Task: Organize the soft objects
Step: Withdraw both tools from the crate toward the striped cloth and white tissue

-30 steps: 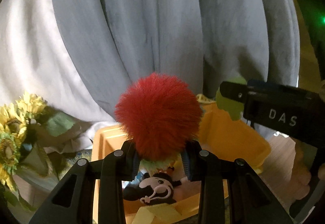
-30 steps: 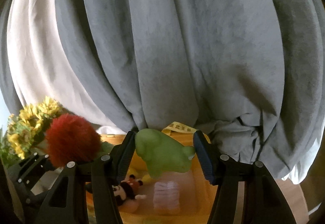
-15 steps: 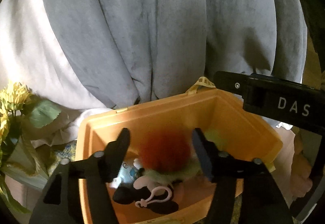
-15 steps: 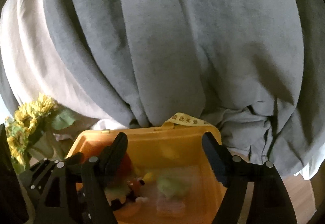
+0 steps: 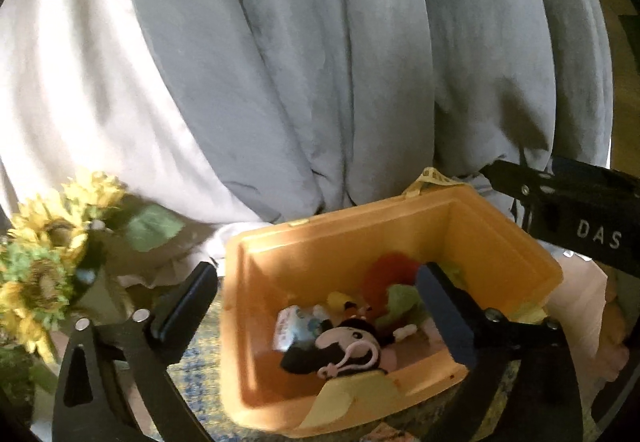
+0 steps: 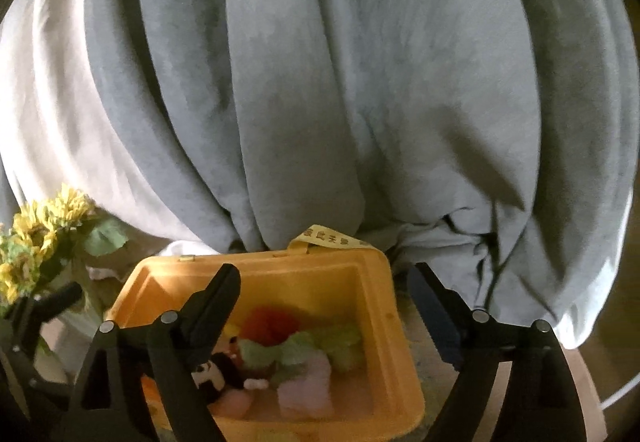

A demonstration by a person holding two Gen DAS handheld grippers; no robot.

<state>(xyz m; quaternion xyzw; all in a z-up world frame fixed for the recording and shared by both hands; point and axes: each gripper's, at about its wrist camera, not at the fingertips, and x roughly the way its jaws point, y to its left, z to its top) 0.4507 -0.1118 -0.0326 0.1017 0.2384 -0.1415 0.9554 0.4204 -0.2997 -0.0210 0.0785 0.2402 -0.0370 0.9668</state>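
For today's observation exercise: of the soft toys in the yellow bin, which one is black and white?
The cartoon plush lying at the bin's near end; the others are red, green or pale pink.

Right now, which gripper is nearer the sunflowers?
Left. The left gripper hangs open over the bin's left edge, its left finger just beside the sunflowers. The right gripper, also open, sits over the bin's right side, farther off.

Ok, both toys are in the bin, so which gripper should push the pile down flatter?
Probably right. The right gripper is open above the yellow bin interior; the left gripper is open too, but straddles the bin's left wall.
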